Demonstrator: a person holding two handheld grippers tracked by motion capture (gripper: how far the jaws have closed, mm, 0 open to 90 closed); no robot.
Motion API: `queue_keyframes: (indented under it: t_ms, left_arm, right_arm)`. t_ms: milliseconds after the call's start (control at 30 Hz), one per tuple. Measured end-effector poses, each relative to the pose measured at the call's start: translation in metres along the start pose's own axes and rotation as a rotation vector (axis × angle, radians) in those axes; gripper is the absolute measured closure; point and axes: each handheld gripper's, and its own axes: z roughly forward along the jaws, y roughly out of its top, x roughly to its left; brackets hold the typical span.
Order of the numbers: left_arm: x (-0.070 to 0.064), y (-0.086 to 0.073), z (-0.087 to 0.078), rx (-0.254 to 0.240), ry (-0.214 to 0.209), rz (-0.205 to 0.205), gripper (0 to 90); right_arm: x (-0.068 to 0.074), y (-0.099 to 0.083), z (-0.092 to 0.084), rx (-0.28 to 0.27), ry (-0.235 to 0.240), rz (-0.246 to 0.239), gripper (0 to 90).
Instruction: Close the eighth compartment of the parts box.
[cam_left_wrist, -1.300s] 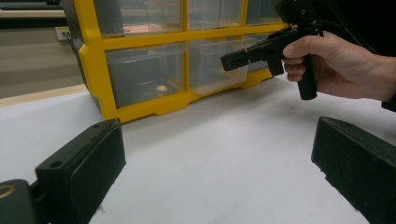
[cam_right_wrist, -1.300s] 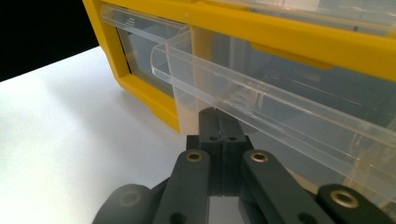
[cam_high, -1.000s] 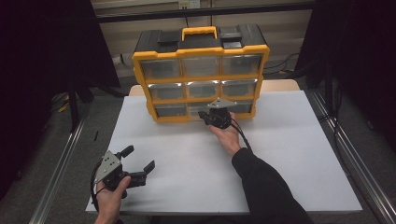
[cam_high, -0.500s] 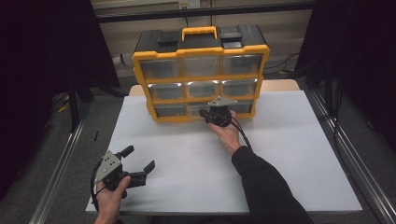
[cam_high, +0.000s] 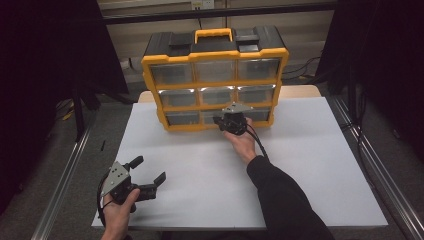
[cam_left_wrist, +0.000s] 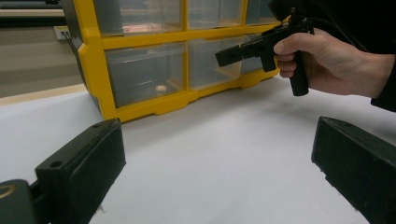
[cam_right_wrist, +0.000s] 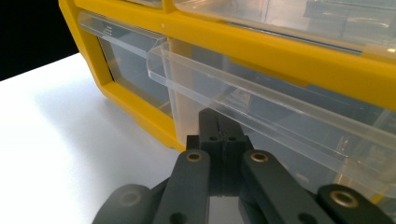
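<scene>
Two hand-held grippers unmoved | our right hand-held gripper (cam_high: 226, 121) closed at bottom-middle drawer (cam_right_wrist: 261, 98) | our left hand-held gripper (cam_high: 148, 174) wide, empty

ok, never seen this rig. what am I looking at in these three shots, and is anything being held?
No robot arm here: a person holds a two-jaw gripper in each hand. The high view looks down from above the person's side of a white table. The other two pictures come from cameras riding on the grippers, looking along their black jaws.

On the table stands a yellow drawer cabinet with clear drawers. One lower drawer holds a small pale item; I cannot tell what it is.

The left gripper is open and empty, low over the table's near left. The right gripper is shut, its tips under the lip of the bottom middle drawer, which sits slightly out. Whether it pinches the plastic is unclear.
</scene>
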Motion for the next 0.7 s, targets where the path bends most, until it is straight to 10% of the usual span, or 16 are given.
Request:
queue_keyframes:
  t_ms: [700]
  left_arm:
    - [0.0004,0.0000,0.0000,-0.001,-0.004,0.001,2.6]
  right_arm:
    - [-0.0027,0.0019,0.0051,-0.001,-0.019,0.006,90.0]
